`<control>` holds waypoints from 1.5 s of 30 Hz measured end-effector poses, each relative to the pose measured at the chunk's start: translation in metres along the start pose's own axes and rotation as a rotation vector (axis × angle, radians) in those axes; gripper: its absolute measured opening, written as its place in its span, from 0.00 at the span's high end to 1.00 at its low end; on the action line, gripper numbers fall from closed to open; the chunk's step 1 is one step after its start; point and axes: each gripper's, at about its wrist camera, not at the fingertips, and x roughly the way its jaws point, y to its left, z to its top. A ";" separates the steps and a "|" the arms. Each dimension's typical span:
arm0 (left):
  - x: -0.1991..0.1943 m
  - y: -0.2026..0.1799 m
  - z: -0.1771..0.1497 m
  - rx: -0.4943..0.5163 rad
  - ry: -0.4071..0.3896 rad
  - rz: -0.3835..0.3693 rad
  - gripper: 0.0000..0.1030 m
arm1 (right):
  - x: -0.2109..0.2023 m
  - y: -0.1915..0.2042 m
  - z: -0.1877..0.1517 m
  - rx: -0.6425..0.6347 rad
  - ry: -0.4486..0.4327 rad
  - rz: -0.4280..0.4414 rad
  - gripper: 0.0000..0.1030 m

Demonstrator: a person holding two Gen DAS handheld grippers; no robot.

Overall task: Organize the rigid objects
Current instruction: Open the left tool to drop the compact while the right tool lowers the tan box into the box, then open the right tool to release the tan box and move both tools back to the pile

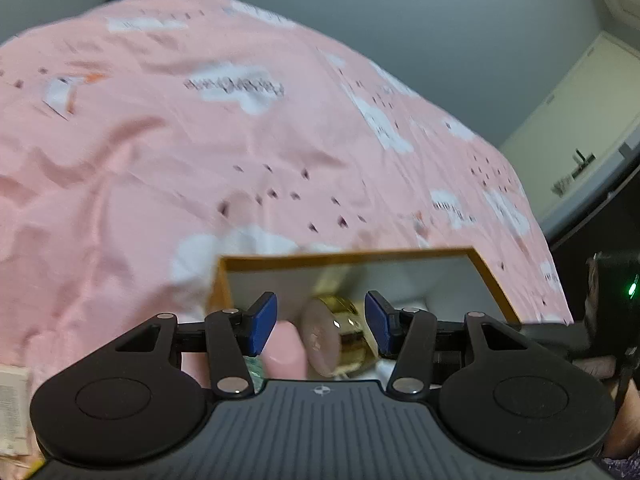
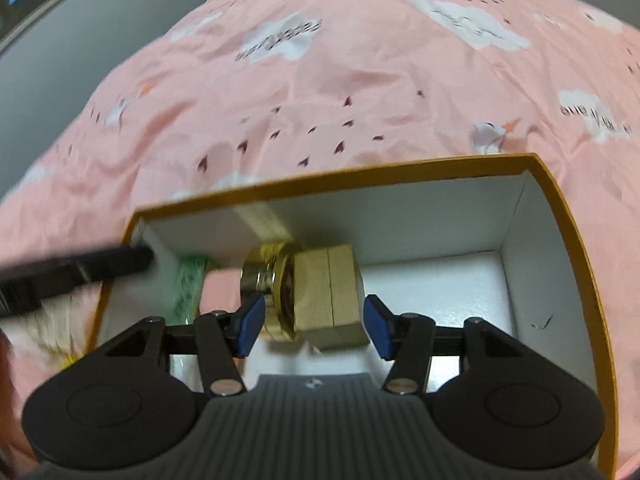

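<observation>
Two hand-held grippers hang over an open box on a bed, and we take them from left to right. Our left hand-held gripper (image 1: 321, 322) tilts down toward the near left part of the orange-rimmed box (image 1: 348, 255), its blue pads (image 1: 264, 322) spread apart with nothing pinched between them. Below that gap lies a gold jar (image 1: 340, 336) on its side, its pale round end turned toward the camera, and a pink rounded object (image 1: 286, 350) lies just to the left of it; motion blur keeps us from telling what the pink thing is.

Our right hand-held gripper (image 2: 316, 326) points more steeply down into the same box (image 2: 576, 248). Its blue pads (image 2: 376, 328) also stand apart, touching nothing. Between and beyond them the gold jar (image 2: 272, 276) lies on the white floor of the box, touching a tan cardboard carton (image 2: 328, 296) on its right. In the left end of the box we see something green and blurred (image 2: 188, 280) that we cannot identify. A dark finger of the left hand-held gripper (image 2: 76, 268) reaches across the box's left wall in this view.

Beneath the box is the bed, covered by a pink quilt (image 1: 200, 140) printed with white clouds and small dark marks, creased in places. Behind the bed rises a grey wall (image 1: 460, 60), and a pale cabinet (image 1: 580, 120) stands at the far right.
</observation>
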 end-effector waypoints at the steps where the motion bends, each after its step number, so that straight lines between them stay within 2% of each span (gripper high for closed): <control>1: -0.005 0.003 0.000 -0.004 -0.016 0.010 0.43 | 0.002 0.002 -0.002 -0.023 0.014 -0.004 0.37; 3: -0.011 0.008 0.000 -0.012 -0.034 0.019 0.43 | 0.007 0.006 -0.004 -0.071 0.046 -0.020 0.31; 6: -0.015 0.019 -0.005 -0.036 -0.031 0.023 0.43 | 0.017 0.014 -0.005 -0.161 0.092 -0.079 0.31; 14: -0.009 0.045 -0.018 -0.127 0.026 -0.005 0.46 | 0.043 0.021 0.001 -0.328 0.212 -0.092 0.33; 18: -0.005 0.047 -0.022 -0.129 0.042 -0.020 0.47 | 0.051 0.024 -0.001 -0.396 0.218 -0.088 0.40; 28: -0.006 0.051 -0.026 -0.155 0.055 -0.028 0.48 | 0.058 0.044 -0.006 -0.513 0.207 -0.050 0.41; 35: -0.008 0.046 -0.027 -0.130 0.048 -0.006 0.48 | 0.062 0.041 -0.005 -0.521 0.216 -0.078 0.40; 38: -0.011 0.042 -0.029 -0.107 0.040 0.011 0.47 | 0.057 0.042 -0.003 -0.500 0.205 -0.103 0.34; 42: -0.020 0.033 -0.035 -0.067 0.010 0.029 0.48 | 0.036 0.044 -0.010 -0.452 0.180 -0.109 0.32; 45: -0.031 0.025 -0.040 -0.042 -0.018 0.029 0.47 | 0.013 0.047 -0.016 -0.389 0.126 -0.099 0.31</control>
